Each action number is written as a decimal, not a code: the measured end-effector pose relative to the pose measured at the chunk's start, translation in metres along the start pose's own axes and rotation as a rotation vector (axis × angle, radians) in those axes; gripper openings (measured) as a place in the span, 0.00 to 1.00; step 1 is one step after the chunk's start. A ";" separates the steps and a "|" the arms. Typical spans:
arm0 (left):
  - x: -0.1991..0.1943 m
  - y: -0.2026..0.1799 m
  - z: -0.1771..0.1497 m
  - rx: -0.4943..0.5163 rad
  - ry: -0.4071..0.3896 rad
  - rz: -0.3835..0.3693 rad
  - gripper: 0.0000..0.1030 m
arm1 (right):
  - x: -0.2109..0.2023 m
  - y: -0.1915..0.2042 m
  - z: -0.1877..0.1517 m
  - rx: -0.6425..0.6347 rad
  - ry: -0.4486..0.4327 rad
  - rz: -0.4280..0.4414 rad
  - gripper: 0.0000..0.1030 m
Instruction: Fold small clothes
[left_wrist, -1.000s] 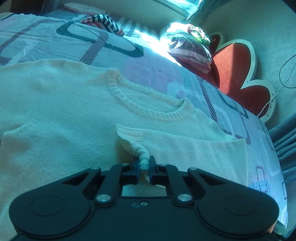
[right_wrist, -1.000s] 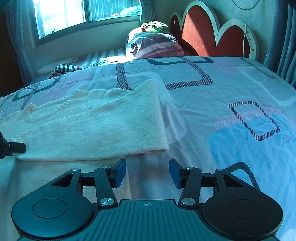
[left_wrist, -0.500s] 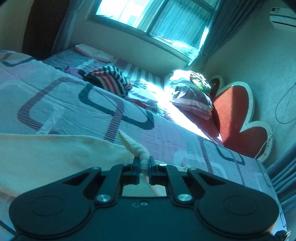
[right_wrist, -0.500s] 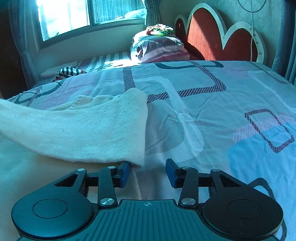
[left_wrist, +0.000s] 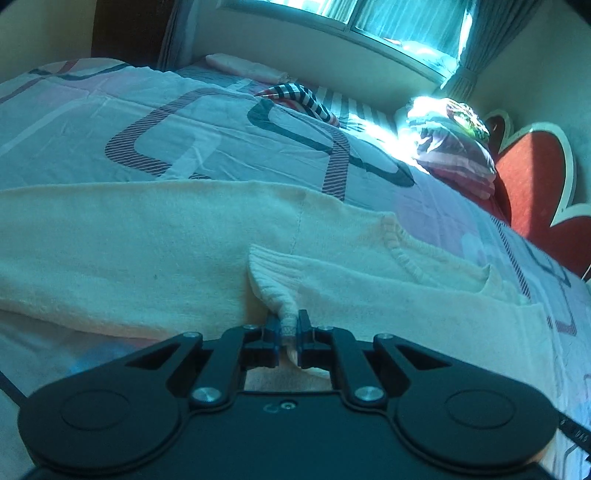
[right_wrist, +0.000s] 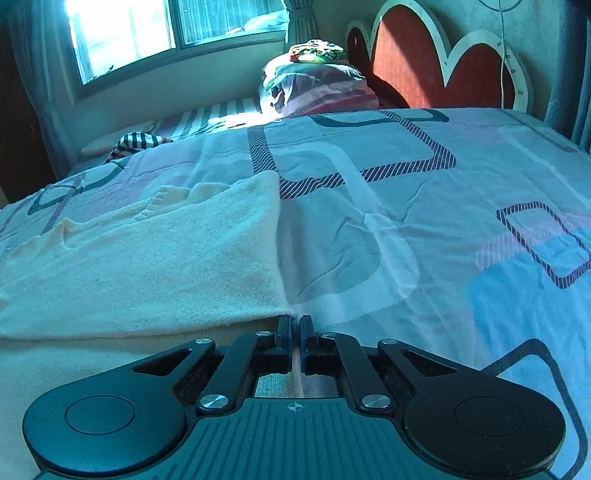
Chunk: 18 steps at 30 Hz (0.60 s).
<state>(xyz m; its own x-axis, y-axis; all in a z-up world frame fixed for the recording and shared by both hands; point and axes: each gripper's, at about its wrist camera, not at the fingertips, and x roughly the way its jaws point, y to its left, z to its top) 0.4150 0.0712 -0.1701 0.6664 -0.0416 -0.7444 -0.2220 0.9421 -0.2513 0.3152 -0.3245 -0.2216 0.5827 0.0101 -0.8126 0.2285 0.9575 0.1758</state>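
Sweater (left_wrist: 155, 251) lies flat on bedspread (right_wrist: 406, 206), mid-fold. Left gripper (left_wrist: 288, 325) is pinched on ribbed cuff (left_wrist: 273, 280), sleeve drawn across the body. Right gripper (right_wrist: 294, 328) has just closed onto the near hem corner (fabric barely visible between the pads). Judged next move: carry both toward 12 o'clock, collar (left_wrist: 406, 251) at 1, keeping edges aligned.

A home bedroom: a bed (right_wrist: 424, 206) under a patterned sheet, a red scalloped headboard (right_wrist: 424, 62), stacked pillows (right_wrist: 314, 88), and a curtained window (right_wrist: 147, 33) letting in sunlight.
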 end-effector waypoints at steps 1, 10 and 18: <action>-0.002 -0.002 -0.003 0.023 -0.003 0.013 0.15 | -0.002 -0.001 0.001 -0.008 0.014 0.023 0.02; -0.054 -0.003 0.001 0.067 -0.169 0.051 0.61 | -0.030 -0.010 0.017 -0.009 -0.081 0.048 0.49; -0.013 -0.041 -0.001 0.172 -0.083 -0.015 0.59 | 0.035 -0.007 0.058 0.081 -0.022 0.068 0.49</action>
<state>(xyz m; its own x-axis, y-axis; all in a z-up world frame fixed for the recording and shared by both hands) 0.4147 0.0326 -0.1506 0.7266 -0.0355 -0.6862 -0.0912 0.9848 -0.1475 0.3791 -0.3470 -0.2191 0.6158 0.0667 -0.7851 0.2496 0.9285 0.2747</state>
